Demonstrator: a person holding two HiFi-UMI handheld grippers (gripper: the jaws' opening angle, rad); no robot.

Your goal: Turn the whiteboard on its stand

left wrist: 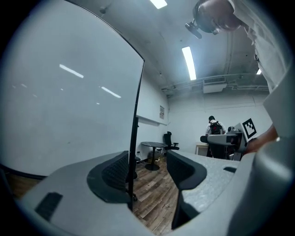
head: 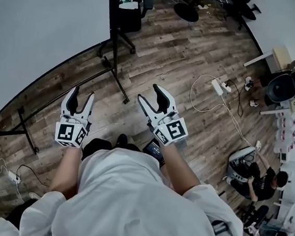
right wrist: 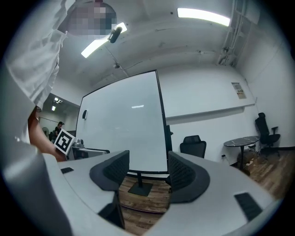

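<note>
From the head view, a person in a white coat holds both tools out level over the wooden floor (head: 196, 57). The left gripper (head: 83, 95) and the right gripper (head: 154, 94) sit side by side, each with its jaws spread apart and nothing between them. The whiteboard (head: 40, 41) fills the upper left as a broad white face just ahead and to the left of the left gripper. Its stand (head: 117, 80) spreads black legs across the floor in front of both tools. A black office chair (head: 128, 10) stands past the board's far edge. To the right, a white power strip (head: 217, 86) lies with its coiled cable, and another person (head: 259, 180) sits low on the floor, well apart.

In the left gripper view, the ribbed pads (left wrist: 115, 171) stand released. The board looms close on the left, and its dark side edge runs down through the gap in line with the jaws, nearer the left pad; whether it touches, I cannot tell. Farther back are a round table (left wrist: 152, 145) and someone with a backpack (left wrist: 214, 126).

In the right gripper view, these jaws are also parted and empty. The board stands upright straight ahead, beyond the tips, its foot showing in the gap.
</note>
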